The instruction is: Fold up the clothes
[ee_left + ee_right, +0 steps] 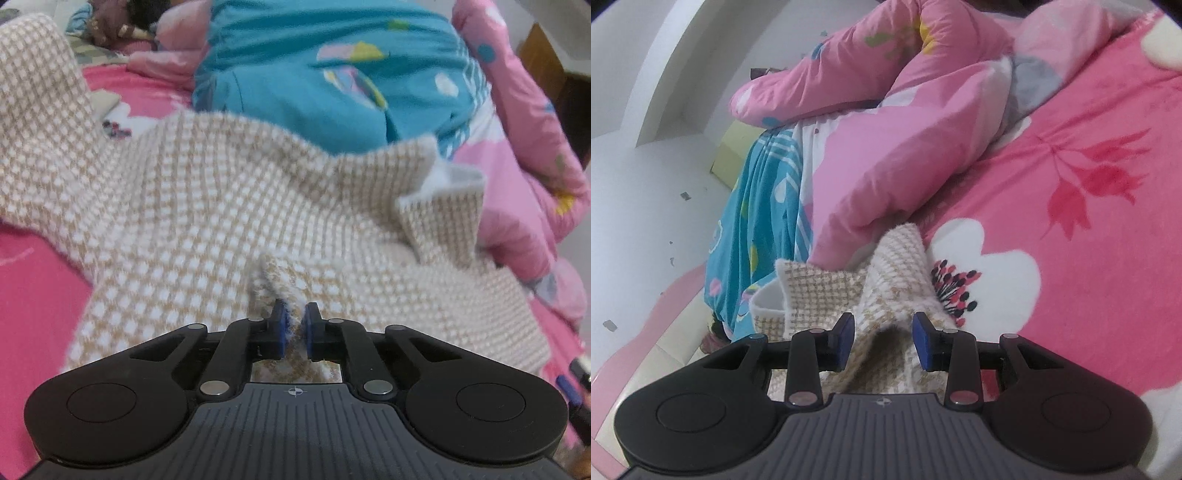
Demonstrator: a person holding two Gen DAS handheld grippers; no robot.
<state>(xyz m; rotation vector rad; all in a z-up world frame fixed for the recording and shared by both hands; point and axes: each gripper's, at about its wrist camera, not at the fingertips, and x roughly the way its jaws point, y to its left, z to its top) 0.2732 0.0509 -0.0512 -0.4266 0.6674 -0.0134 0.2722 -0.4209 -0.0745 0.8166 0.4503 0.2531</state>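
A beige-and-white checked knit garment [221, 192] lies spread and rumpled on the pink bed sheet [33, 314]. My left gripper [293, 325] is shut on a narrow raised fold of it, and the blue pads pinch the cloth close to the camera. A turned-over corner [443, 214] shows the white lining at the right. In the right wrist view the same garment [897, 266] bunches up between the fingers of my right gripper [882, 332]. Its jaws stand partly apart, with a thick fold of cloth filling the gap and touching both pads.
A teal patterned blanket [314, 74] is heaped behind the garment, with a pink quilt [886, 147] beside it. The flowered pink sheet [1071, 184] stretches to the right. A white wall [646, 184] and the bed's edge lie at the left of the right wrist view.
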